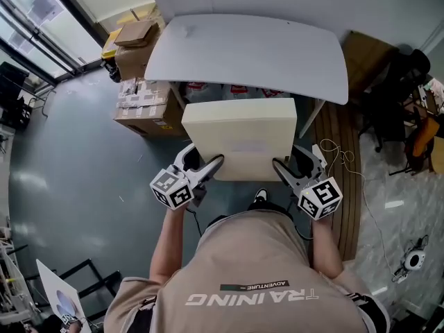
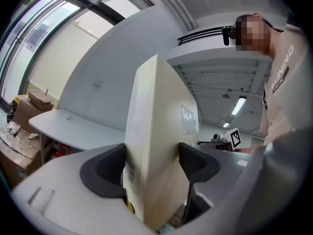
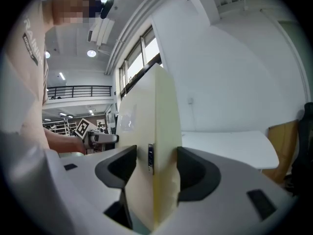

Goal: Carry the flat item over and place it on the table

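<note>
A flat, cream-coloured square box (image 1: 242, 137) hangs in the air just short of the white rounded table (image 1: 246, 53) — clamped at its near corners by both grippers. The left gripper (image 1: 207, 170) pinches its left edge between both jaws; the right gripper (image 1: 285, 172) grips the right edge likewise. Cardboard boxes (image 1: 142, 103) sit left of the table.

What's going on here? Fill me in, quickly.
A person is carrying a flat cream box with a gripper in each hand. The left gripper is shut on its near left corner and the right gripper on its near right corner. The box is held in the air at the near edge of the white table and is not yet set down on it. Cardboard boxes sit on the floor to the left.
</note>
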The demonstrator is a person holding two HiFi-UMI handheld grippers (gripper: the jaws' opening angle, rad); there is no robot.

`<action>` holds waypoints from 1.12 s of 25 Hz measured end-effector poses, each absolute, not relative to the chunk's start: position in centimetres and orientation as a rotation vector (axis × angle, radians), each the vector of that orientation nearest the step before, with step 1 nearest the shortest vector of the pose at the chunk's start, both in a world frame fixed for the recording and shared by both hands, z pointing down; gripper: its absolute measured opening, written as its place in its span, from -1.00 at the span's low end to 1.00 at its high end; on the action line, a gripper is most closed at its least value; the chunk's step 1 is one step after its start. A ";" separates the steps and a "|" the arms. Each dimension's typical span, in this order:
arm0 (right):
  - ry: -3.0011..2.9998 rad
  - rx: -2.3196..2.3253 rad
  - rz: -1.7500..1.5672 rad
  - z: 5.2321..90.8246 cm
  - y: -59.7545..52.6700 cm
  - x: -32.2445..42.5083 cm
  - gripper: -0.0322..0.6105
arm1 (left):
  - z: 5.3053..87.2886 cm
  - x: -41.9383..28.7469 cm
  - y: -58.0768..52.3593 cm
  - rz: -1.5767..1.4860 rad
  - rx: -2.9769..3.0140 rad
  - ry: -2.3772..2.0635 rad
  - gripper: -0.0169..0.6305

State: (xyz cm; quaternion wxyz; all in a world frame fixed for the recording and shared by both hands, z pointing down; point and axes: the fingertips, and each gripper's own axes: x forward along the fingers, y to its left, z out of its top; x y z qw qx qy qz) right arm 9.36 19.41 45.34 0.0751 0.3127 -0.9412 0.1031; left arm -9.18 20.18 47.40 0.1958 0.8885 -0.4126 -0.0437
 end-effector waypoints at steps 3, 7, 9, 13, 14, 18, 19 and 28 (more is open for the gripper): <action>-2.839 0.934 0.321 45.4 16.7 10.9 -0.10 | 47.4 -7.7 17.5 -0.116 2.480 -1.162 0.06; -2.849 0.940 0.329 45.9 13.4 12.6 -0.10 | 47.2 -5.9 14.3 -0.081 2.488 -1.179 0.06; -2.855 0.937 0.347 46.3 12.1 13.1 -0.10 | 47.3 -5.4 12.9 -0.063 2.489 -1.193 0.06; -2.876 0.915 0.358 46.5 9.7 13.6 -0.10 | 47.3 -5.0 10.7 -0.058 2.469 -1.215 0.06; -2.878 0.909 0.353 46.5 9.0 13.7 -0.10 | 47.3 -4.9 10.1 -0.059 2.465 -1.220 0.06; -2.874 0.883 0.360 46.8 6.9 13.8 -0.09 | 47.9 -4.7 8.2 -0.044 2.439 -1.228 0.07; -2.873 0.878 0.366 46.9 6.4 13.6 -0.10 | 48.0 -4.9 7.7 -0.047 2.432 -1.230 0.07; -2.840 0.899 0.363 47.1 2.1 10.0 -0.10 | 48.3 -8.5 2.9 -0.070 2.447 -1.195 0.08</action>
